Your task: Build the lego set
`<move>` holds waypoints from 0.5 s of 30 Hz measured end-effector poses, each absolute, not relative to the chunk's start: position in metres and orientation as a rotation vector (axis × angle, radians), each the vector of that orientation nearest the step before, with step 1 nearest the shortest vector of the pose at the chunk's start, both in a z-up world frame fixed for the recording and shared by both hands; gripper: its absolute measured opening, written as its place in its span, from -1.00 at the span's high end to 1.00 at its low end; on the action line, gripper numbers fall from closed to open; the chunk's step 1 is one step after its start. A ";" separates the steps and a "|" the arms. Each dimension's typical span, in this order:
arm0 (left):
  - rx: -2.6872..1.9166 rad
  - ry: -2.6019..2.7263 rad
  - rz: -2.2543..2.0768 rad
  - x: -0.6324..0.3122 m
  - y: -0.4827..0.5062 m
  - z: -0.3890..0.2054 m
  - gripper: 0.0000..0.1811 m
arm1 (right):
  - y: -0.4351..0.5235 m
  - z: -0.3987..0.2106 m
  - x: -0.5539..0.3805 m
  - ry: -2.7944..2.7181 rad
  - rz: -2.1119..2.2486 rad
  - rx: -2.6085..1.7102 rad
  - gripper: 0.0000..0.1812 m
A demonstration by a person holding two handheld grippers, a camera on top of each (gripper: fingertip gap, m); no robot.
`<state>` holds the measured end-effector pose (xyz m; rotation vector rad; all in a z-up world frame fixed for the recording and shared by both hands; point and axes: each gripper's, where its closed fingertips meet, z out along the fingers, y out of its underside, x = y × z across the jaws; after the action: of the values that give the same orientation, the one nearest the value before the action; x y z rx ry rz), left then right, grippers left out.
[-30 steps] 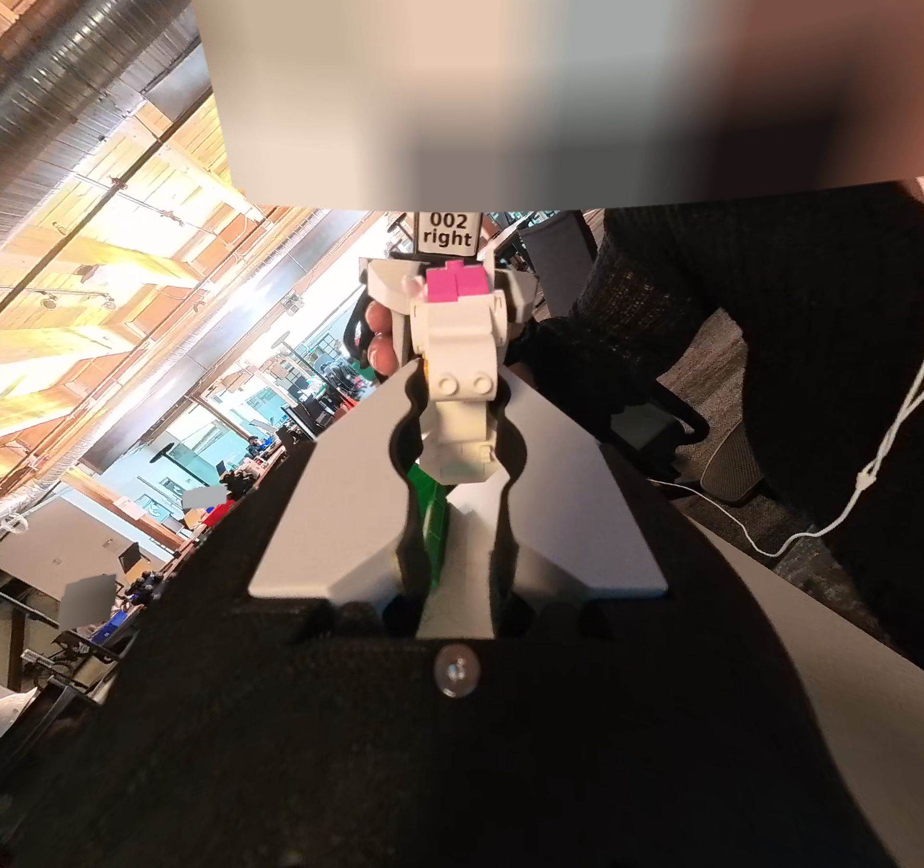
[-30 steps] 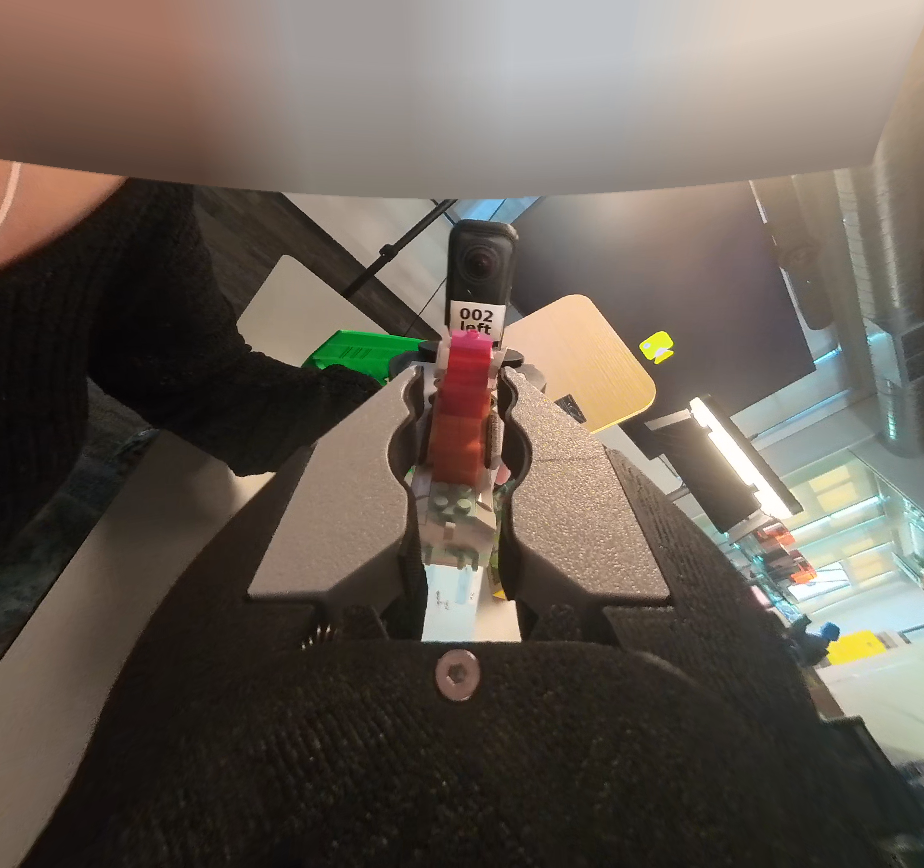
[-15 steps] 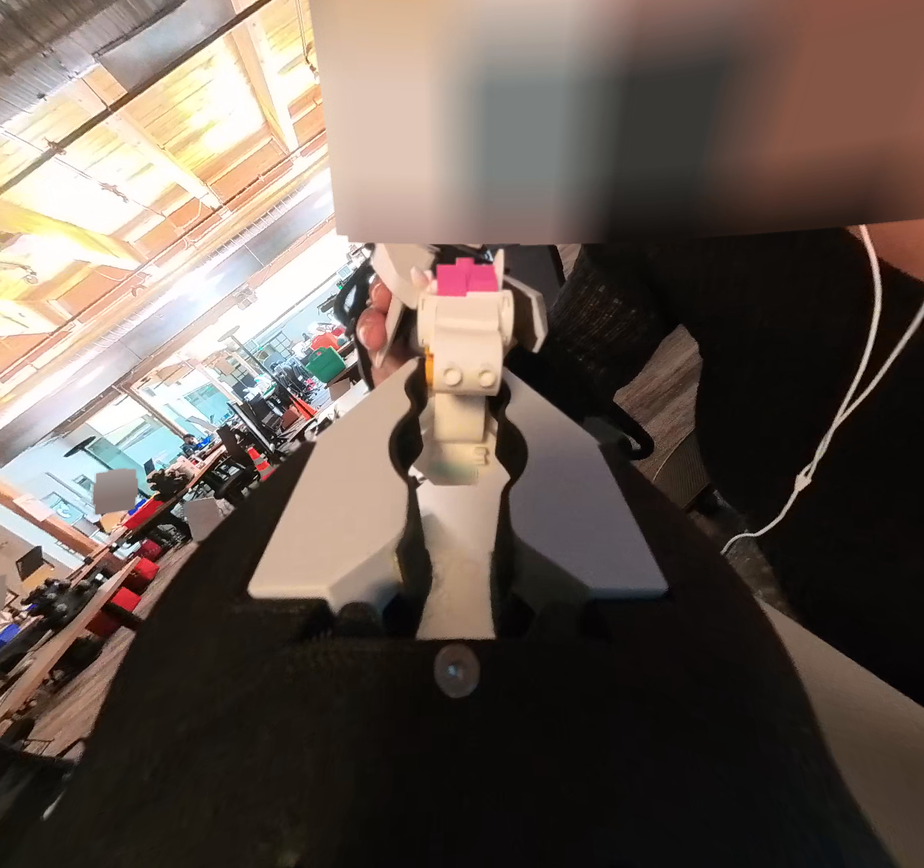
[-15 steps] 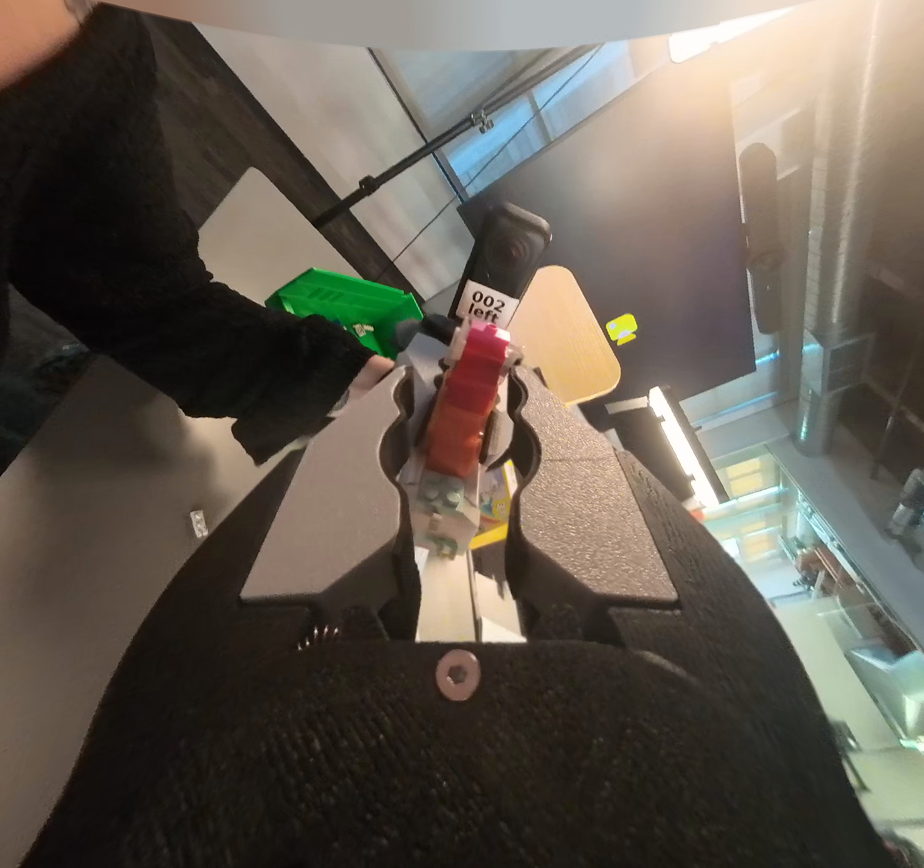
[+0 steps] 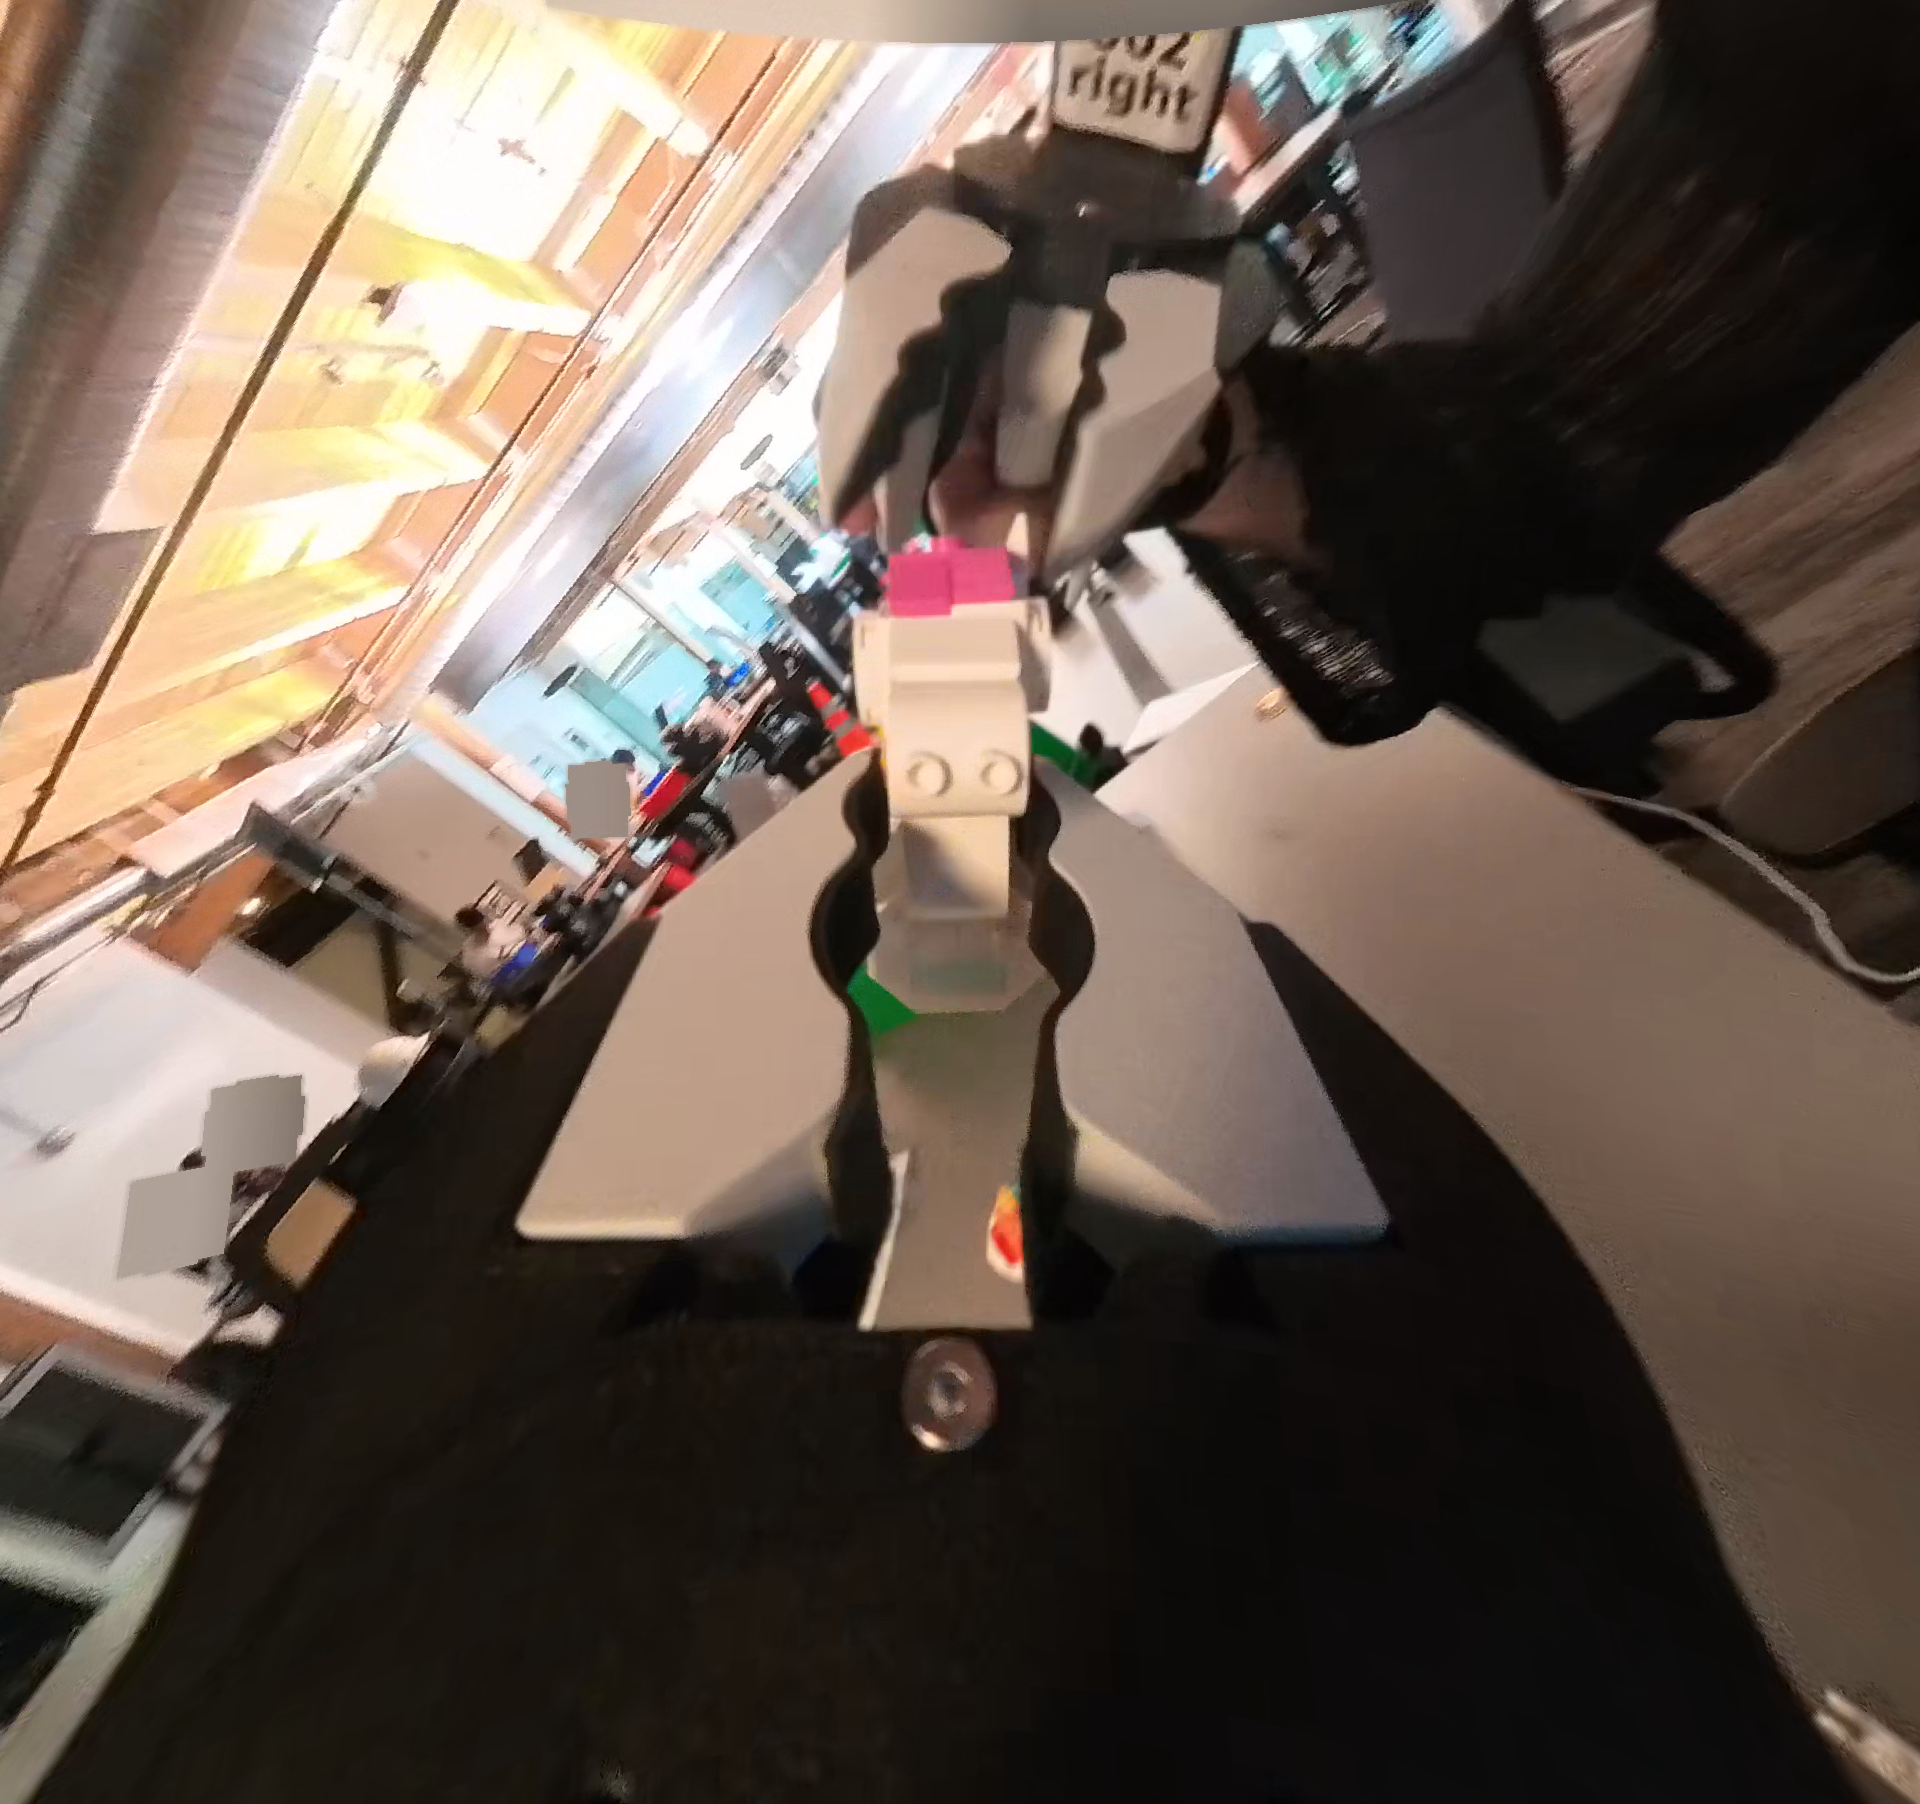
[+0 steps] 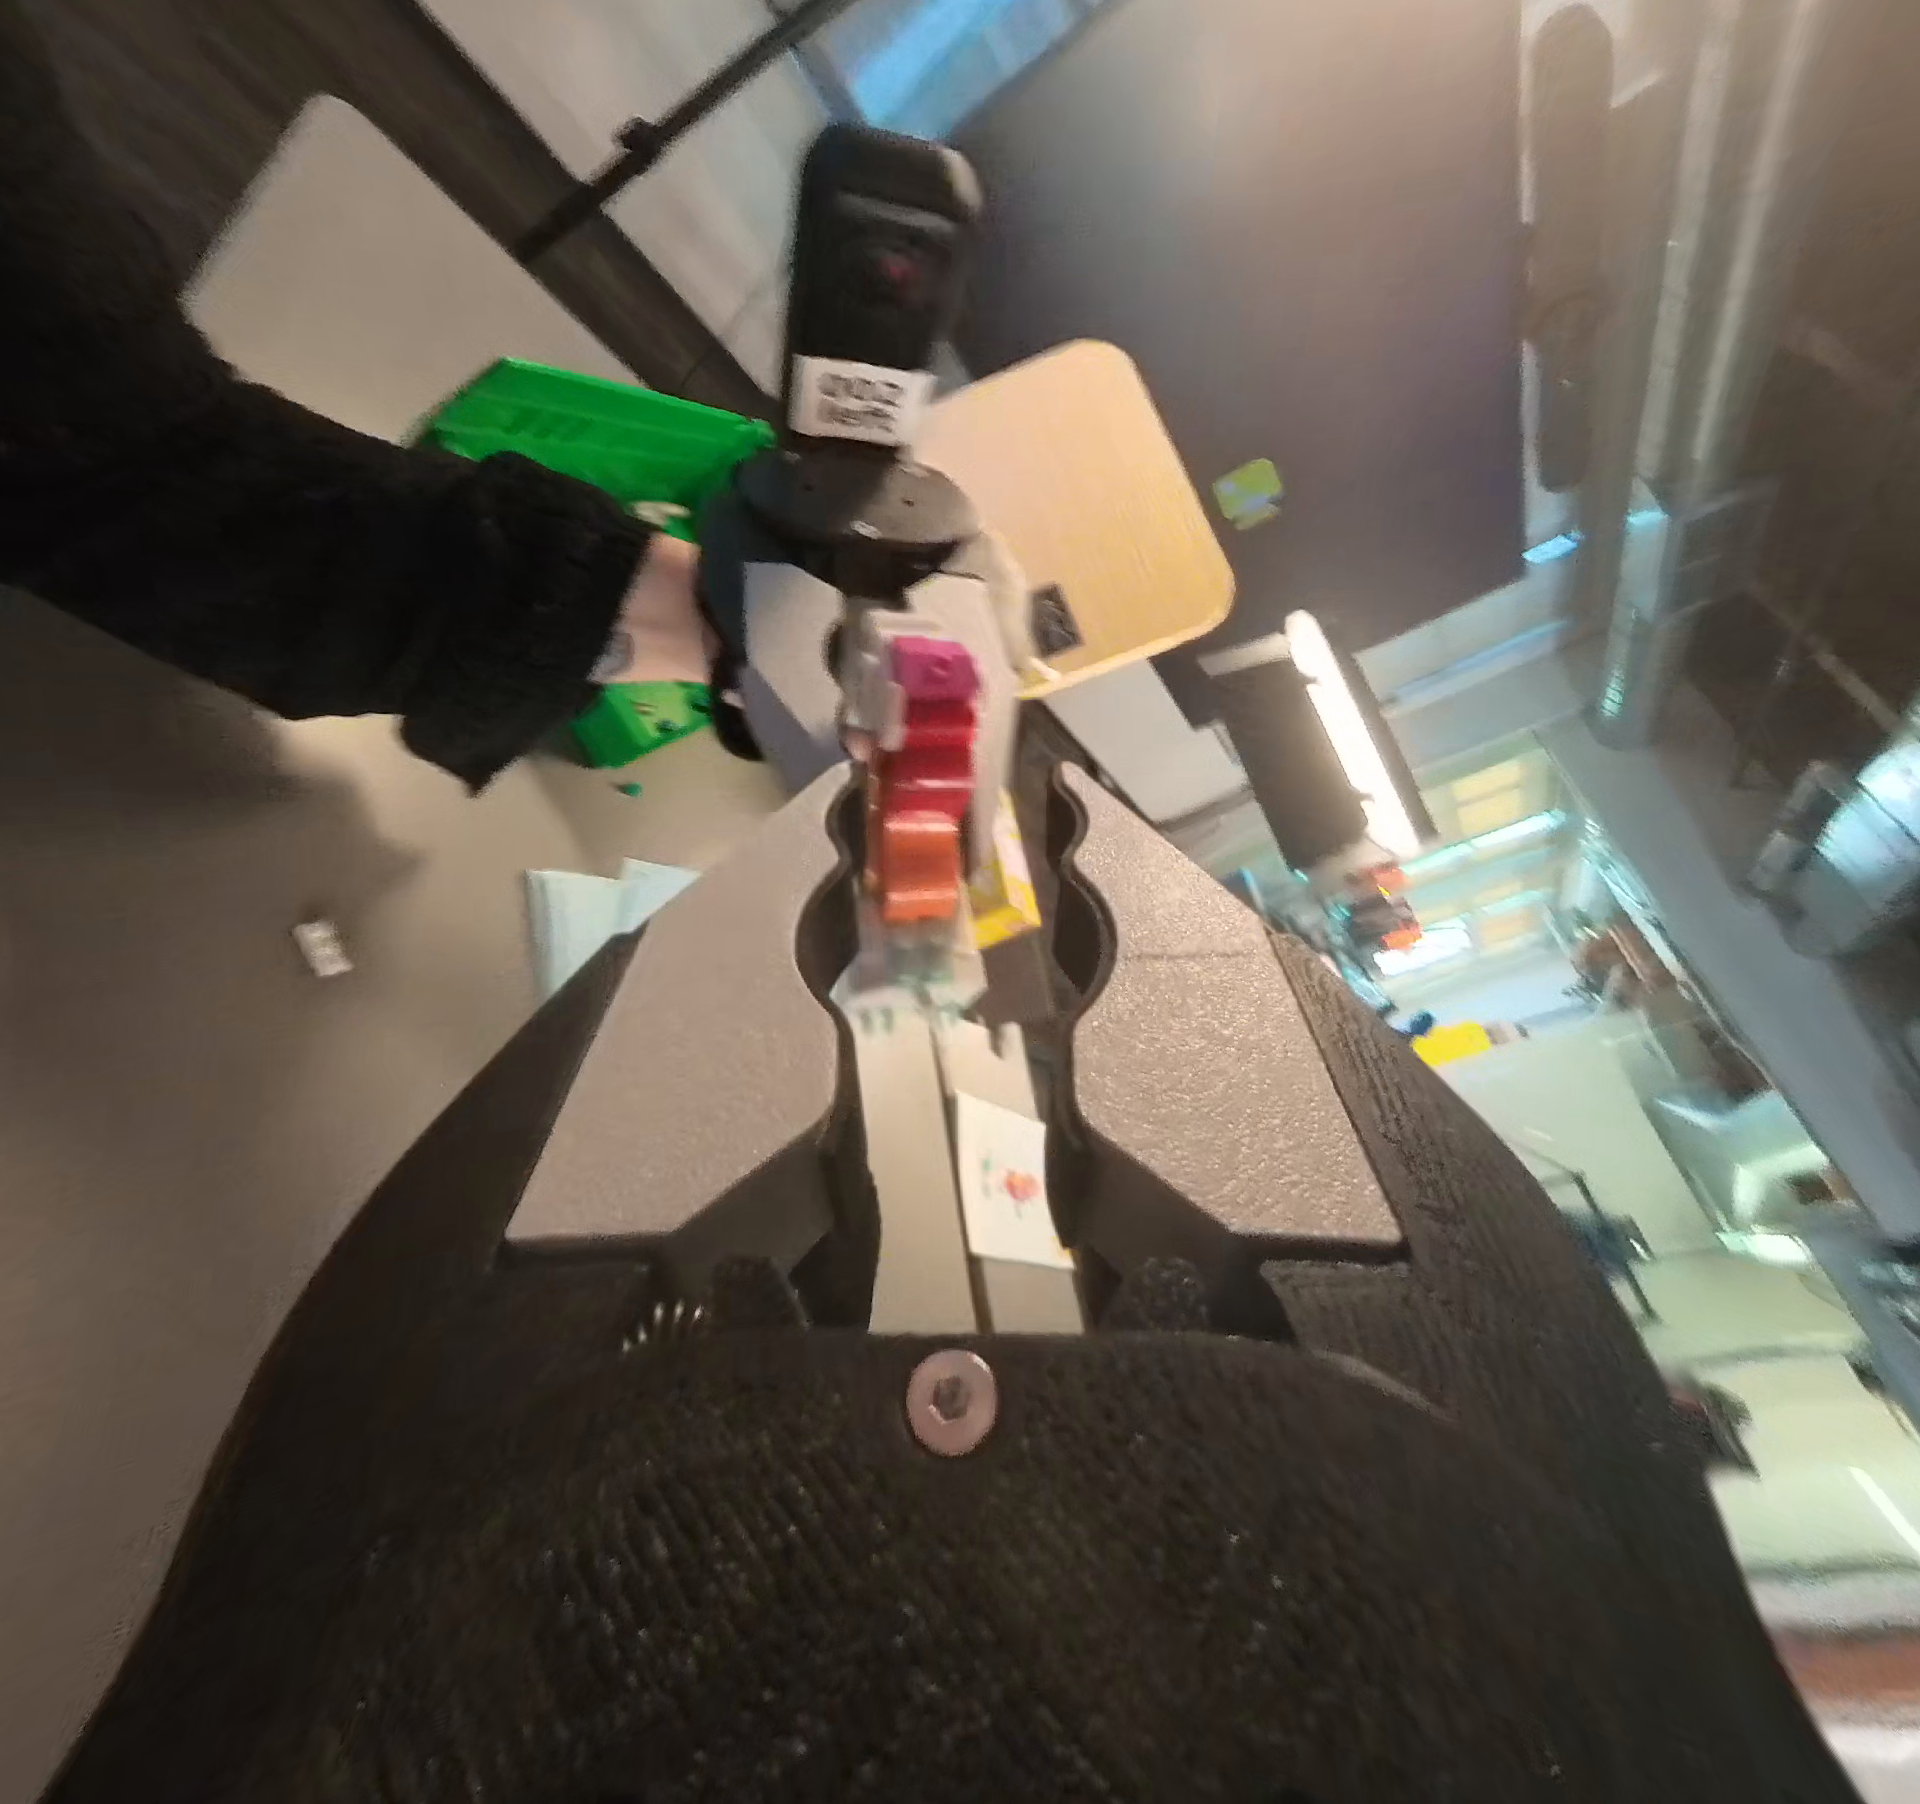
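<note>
the left gripper (image 5: 951, 798) is closed on the white lower part of a lego model (image 5: 951, 767), which stands up between its tips with pink bricks on top. in the right wrist view the same model (image 6: 920, 819) shows its other side, a stack running orange, red and pink over a pale base, and it sits in the gap of the right gripper (image 6: 945, 809); that gripper's jaws stand apart, and whether its left finger touches the model is hard to tell through the blur. from the left wrist view the right gripper (image 5: 1023, 424) is seen beyond the model, part open, its top cut off by a blurred patch. behind the model's base a bit of green shows, too hidden to name. a green bin (image 6: 582, 435) lies on the grey table (image 6: 208, 871), partly behind a black sleeve (image 6: 260, 549). a small card (image 6: 1013, 1183) shows between the fingers, its print unclear.
</note>
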<state>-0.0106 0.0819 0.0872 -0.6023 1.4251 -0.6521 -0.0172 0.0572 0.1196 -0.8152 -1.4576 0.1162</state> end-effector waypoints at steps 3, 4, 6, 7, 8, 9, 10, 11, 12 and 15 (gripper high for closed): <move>-0.679 1.311 -0.592 -0.014 0.112 0.083 0.73 | 0.099 0.123 0.014 -1.242 0.119 -0.885 0.64; -0.695 1.243 -0.565 -0.017 0.122 0.083 0.73 | 0.118 0.118 0.027 -1.156 0.114 -0.925 0.64; -0.759 1.114 -0.514 -0.022 0.145 0.073 0.73 | 0.157 0.098 0.058 -0.972 0.085 -1.000 0.66; -0.807 1.049 -0.474 -0.025 0.159 0.063 0.74 | 0.176 0.085 0.074 -0.852 0.084 -1.028 0.67; -0.856 0.974 -0.420 -0.029 0.173 0.051 0.73 | 0.193 0.069 0.091 -0.721 0.102 -1.050 0.67; -0.901 0.913 -0.361 -0.033 0.185 0.037 0.73 | 0.209 0.051 0.106 -0.595 0.122 -1.066 0.68; -0.949 0.879 -0.304 -0.037 0.195 0.020 0.73 | 0.224 0.032 0.122 -0.471 0.128 -1.083 0.70; -0.995 0.845 -0.258 -0.041 0.202 0.004 0.73 | 0.236 0.012 0.135 -0.364 0.121 -1.105 0.70; -1.027 0.812 -0.218 -0.045 0.206 -0.010 0.73 | 0.245 -0.007 0.143 -0.292 0.101 -1.123 0.71; -1.071 0.789 -0.119 -0.050 0.211 -0.032 0.73 | 0.254 -0.022 0.133 -0.328 0.067 -1.151 0.70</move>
<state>-0.0504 0.2107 -0.0317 -1.0715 0.7889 -0.1193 0.1327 0.2541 -0.0222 -1.1513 -0.3278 0.0671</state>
